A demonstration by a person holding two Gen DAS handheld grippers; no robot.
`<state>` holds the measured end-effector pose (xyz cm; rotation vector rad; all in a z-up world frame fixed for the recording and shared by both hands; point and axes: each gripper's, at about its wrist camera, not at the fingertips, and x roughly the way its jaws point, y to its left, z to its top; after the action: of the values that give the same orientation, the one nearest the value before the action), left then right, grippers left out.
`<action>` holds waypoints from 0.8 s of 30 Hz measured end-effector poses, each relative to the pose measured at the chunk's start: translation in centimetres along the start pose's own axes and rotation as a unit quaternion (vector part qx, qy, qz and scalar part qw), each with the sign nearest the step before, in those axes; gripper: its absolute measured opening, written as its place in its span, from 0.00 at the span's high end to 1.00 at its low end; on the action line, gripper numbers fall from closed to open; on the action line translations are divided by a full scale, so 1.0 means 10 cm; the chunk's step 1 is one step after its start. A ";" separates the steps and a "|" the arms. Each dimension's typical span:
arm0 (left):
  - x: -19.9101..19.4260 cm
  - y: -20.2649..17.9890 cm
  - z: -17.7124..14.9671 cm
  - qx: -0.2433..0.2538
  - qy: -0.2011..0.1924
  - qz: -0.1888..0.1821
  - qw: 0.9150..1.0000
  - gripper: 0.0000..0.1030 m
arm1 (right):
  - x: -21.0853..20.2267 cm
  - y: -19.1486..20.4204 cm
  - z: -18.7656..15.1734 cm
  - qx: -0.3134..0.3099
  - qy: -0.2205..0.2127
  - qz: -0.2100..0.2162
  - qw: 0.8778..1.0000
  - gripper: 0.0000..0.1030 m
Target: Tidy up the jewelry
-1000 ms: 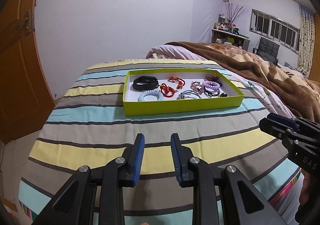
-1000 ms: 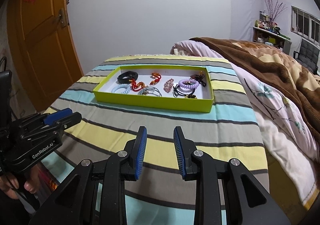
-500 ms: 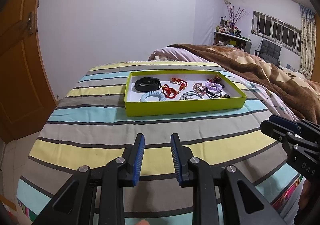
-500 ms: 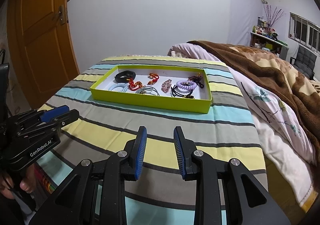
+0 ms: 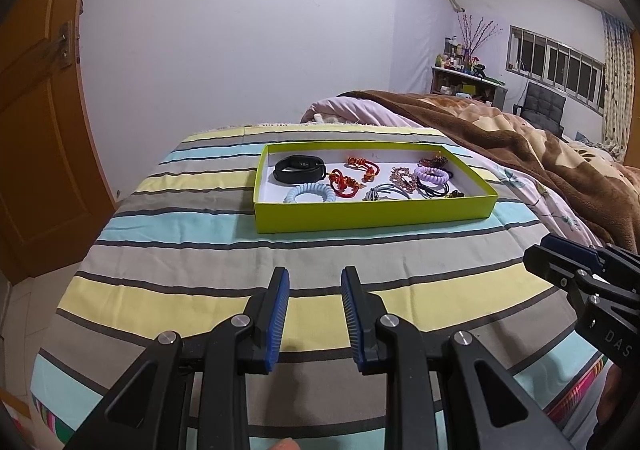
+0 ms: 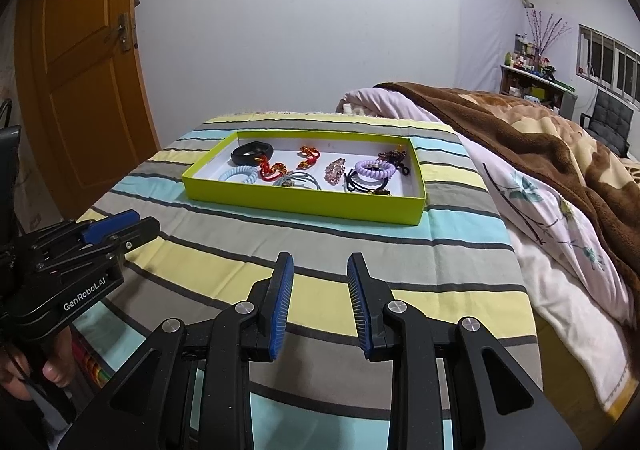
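Observation:
A lime-green tray (image 5: 372, 215) (image 6: 304, 202) lies on the striped bedspread, far ahead of both grippers. In it lie a black band (image 5: 299, 168) (image 6: 252, 153), a light blue coil tie (image 5: 311, 193) (image 6: 240, 174), red knotted cords (image 5: 345, 182) (image 6: 273, 170), a purple coil tie (image 5: 431, 173) (image 6: 375, 169), a pink beaded clip (image 6: 335, 170) and black ties (image 5: 434, 191). My left gripper (image 5: 315, 282) is open and empty above the bedspread. My right gripper (image 6: 320, 270) is open and empty too. Each gripper shows at the edge of the other's view.
The striped bedspread (image 5: 224, 250) covers the bed's foot and drops off at the left and near edges. A brown blanket (image 5: 520, 146) and a pink floral quilt (image 6: 552, 218) lie to the right. An orange door (image 6: 80, 82) stands at left.
Both views have tilted up slightly, so the tray sits lower in the frames. The grippers stay open and empty, and the items in the tray have not moved.

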<state>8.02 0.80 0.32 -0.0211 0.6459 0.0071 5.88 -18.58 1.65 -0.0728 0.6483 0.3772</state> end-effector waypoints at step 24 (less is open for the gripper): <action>0.00 -0.01 -0.03 0.001 0.002 0.000 1.000 0.74 | 0.01 -0.01 -0.01 0.000 0.006 0.003 1.000 0.72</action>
<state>7.86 0.73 0.08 -0.0196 0.6495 0.0076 5.89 -18.63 1.51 -0.0734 0.6603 0.3834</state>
